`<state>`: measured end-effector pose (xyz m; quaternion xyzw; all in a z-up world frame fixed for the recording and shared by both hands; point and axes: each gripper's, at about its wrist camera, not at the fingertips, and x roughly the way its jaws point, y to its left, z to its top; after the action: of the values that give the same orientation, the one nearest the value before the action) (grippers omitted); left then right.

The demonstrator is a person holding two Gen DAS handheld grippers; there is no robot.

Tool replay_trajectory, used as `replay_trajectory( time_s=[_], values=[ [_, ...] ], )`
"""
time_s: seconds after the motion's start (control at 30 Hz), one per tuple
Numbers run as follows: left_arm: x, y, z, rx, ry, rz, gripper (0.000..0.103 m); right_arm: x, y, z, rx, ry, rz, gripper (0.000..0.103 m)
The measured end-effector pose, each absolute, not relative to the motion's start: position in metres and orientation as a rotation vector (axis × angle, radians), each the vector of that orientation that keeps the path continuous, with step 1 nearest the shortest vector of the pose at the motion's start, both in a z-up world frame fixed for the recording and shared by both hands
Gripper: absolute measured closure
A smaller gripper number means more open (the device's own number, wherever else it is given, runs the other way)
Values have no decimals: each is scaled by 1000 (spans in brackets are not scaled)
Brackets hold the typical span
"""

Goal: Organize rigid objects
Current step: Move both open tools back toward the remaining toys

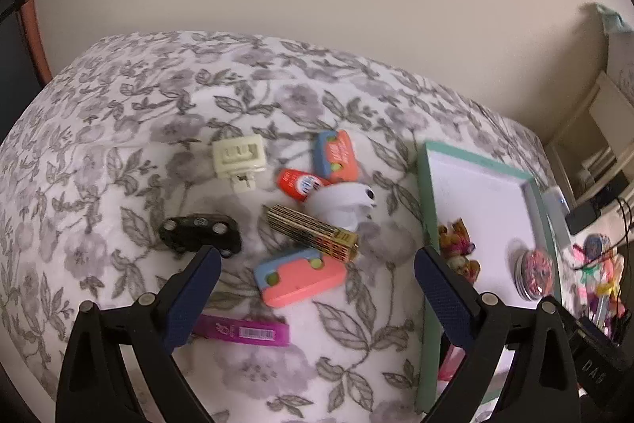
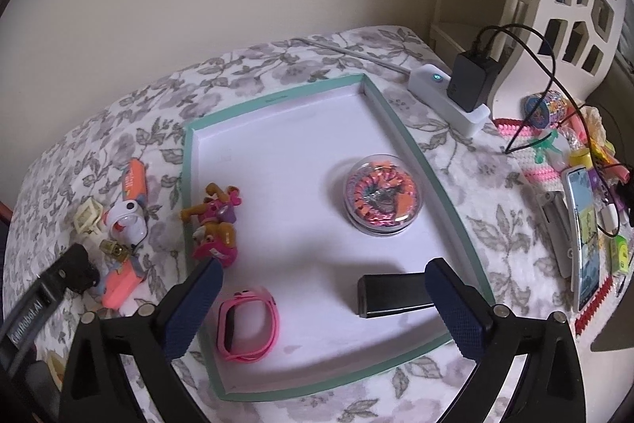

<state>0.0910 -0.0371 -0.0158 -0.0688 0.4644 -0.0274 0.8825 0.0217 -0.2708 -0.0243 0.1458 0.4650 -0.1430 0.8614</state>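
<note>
matt floral cloth (image 1: 119, 129) covers the surface; the tray (image 2: 277, 98) looks like smooth card, the watch (image 2: 247, 324) glossy pink plastic, the pads (image 2: 194, 308) rough-textured.

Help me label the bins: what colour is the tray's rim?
Mint green, around a white inside; the tray's rim shows best in the right wrist view.
</note>
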Motion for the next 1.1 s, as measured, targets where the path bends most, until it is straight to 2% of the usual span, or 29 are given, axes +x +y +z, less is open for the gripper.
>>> replay_trajectory(
  time_s=[0.23, 0.67, 1.1],
  values=[
    [93, -10, -6, -129, 938, 34, 5, 25, -256, -18, 286, 966, -265, 0],
    [94, 62, -7, -354, 953, 82, 4, 38, -196, -3, 205, 938, -133, 0],
    [96, 113, -41, -378, 1092, 243, 4, 64, -114, -17, 126, 984, 28, 0]
  ],
)
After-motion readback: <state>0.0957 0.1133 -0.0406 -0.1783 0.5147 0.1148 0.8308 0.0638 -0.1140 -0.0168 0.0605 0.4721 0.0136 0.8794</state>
